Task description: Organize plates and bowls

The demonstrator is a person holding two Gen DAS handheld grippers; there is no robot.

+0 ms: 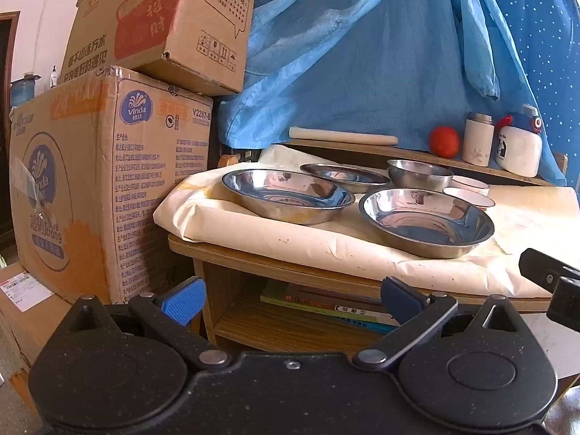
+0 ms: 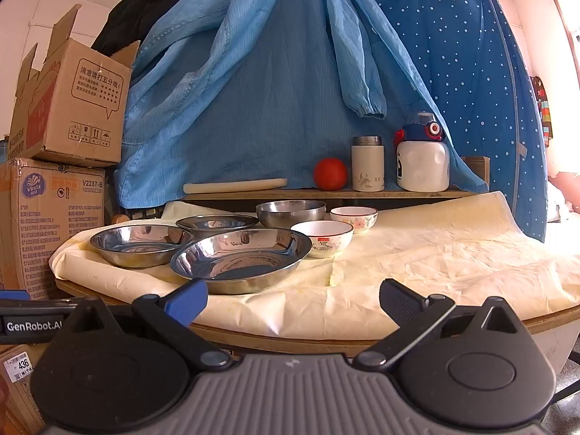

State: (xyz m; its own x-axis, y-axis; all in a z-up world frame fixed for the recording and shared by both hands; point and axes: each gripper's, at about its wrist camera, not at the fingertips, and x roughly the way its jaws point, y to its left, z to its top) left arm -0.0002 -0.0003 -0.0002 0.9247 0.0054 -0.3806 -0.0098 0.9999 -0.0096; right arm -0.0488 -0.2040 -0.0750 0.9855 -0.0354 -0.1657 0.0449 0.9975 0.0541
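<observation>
Three shallow steel plates sit on the paper-covered table (image 2: 435,253): a near one (image 2: 239,259) (image 1: 426,219), a left one (image 2: 139,243) (image 1: 286,194) and a far one (image 2: 216,223) (image 1: 344,175). A deep steel bowl (image 2: 291,212) (image 1: 419,175) stands behind them. Two white ceramic bowls, one near (image 2: 322,237) (image 1: 469,195) and one far (image 2: 354,217) (image 1: 469,182), stand to its right. My left gripper (image 1: 293,299) is open and empty, low before the table's left front edge. My right gripper (image 2: 293,299) is open and empty, just before the front edge, near the closest plate.
Stacked cardboard boxes (image 1: 108,181) stand left of the table. A back shelf holds a rolling pin (image 2: 235,185), a red ball (image 2: 330,174), a flask (image 2: 367,164) and a white bottle (image 2: 422,159). Blue cloth (image 2: 290,72) hangs behind. Books (image 1: 326,306) lie under the table.
</observation>
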